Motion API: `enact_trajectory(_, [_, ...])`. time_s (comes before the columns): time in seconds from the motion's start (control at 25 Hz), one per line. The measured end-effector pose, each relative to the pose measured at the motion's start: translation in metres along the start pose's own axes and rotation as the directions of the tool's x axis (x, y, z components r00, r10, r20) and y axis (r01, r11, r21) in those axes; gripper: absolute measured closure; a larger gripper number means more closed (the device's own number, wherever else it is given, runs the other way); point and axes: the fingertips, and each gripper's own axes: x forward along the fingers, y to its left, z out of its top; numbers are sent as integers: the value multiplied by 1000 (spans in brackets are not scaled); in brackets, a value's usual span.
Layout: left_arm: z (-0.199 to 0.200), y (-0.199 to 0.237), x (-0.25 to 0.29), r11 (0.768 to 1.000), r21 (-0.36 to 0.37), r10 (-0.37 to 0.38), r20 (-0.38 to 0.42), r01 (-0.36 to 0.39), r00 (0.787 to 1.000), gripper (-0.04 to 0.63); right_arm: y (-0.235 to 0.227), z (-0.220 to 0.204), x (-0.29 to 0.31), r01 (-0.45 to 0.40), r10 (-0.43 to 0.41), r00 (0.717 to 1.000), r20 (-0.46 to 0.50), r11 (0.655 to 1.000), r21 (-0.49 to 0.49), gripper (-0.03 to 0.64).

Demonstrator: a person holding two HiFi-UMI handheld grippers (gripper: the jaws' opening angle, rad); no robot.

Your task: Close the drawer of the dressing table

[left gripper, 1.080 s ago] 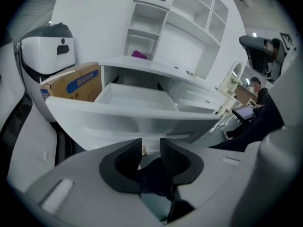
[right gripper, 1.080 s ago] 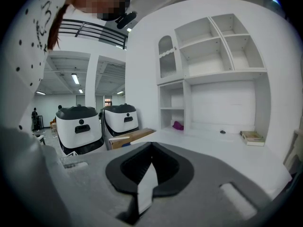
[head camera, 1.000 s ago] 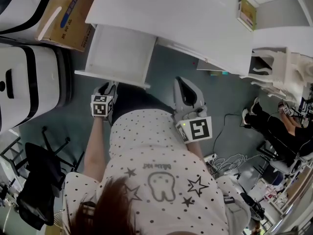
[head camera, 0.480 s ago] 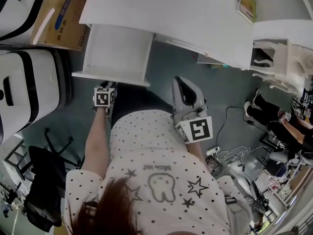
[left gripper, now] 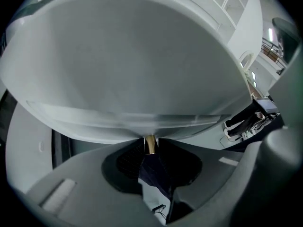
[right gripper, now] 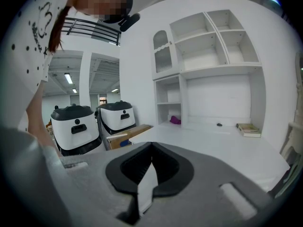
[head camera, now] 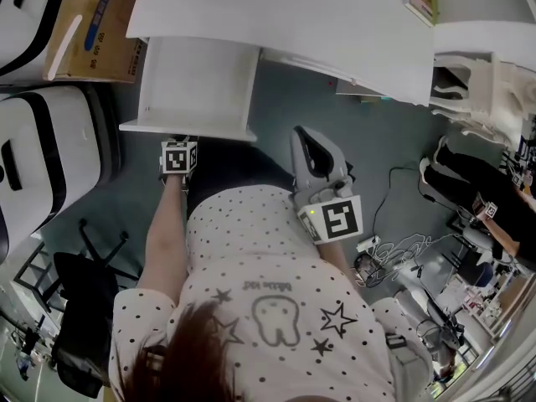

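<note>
White table [head camera: 293, 23] has its drawer [head camera: 197, 82] out at eleven o'clock; left gripper [head camera: 178, 143], jaws just closed in on the gold knob [left gripper: 150, 144], should push straight; right gripper [right gripper: 151, 145] is pinched empty.

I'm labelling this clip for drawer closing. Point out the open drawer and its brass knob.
drawer [head camera: 197, 78]: head view, bare inside floor.
brass knob [left gripper: 150, 144]: left gripper view, middle of its shaft.
</note>
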Motion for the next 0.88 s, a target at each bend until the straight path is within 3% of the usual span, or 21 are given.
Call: enact_trajectory(0.88, [20,2,9,990,122,-65,-75,74,995,500,26,-2,24,49,-46,998,-53,997,54,621])
